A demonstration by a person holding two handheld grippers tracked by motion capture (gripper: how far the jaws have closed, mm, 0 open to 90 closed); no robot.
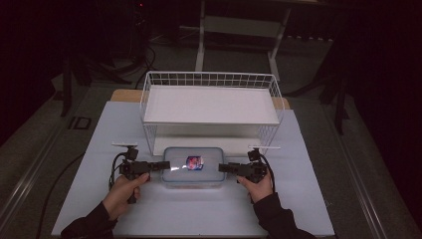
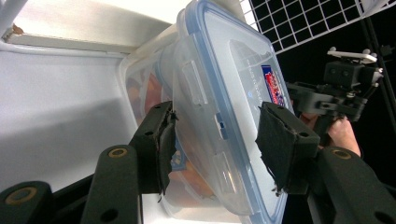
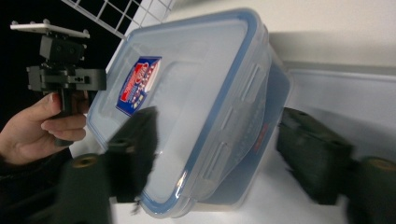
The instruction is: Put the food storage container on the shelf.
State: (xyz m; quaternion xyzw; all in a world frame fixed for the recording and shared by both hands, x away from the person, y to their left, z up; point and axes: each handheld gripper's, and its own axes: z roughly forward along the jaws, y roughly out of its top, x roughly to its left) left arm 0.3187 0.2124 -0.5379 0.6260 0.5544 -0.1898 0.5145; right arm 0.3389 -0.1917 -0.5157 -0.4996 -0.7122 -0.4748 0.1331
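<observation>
I was at the gripping stage of a two-handed lift. My left tongs (image 1: 166,165) had closed in on the near short end of the clear plastic food container (image 1: 194,172), one jaw on the blue-rimmed lid and the other low on the side wall; in the left gripper view the pads looked to be pressing it, so I judged that end held. My right tongs (image 1: 222,167) straddled the opposite end, but their jaws stood apart from it: in the right gripper view one jaw hovered over the lid and the other sat clear of the wall, with white worktop (image 1: 199,214) showing between. So nothing was held on that side.

The container sat flat on the worktop, directly between the two tongs, its lid clipped down and a red-and-blue label (image 1: 194,162) near the middle. Something orange showed through the wall beside my left tongs; I couldn't tell what.

Next, as I judged it, the right tongs needed to close squarely on lid and wall before any lift, then both hands should rise together and level, so the box wouldn't twist out of one grip.

Just beyond the tongs stood the white wire shelf rack (image 1: 211,102), its lower opening right behind the container. Its front legs and upper shelf edge were the things to clear.
</observation>
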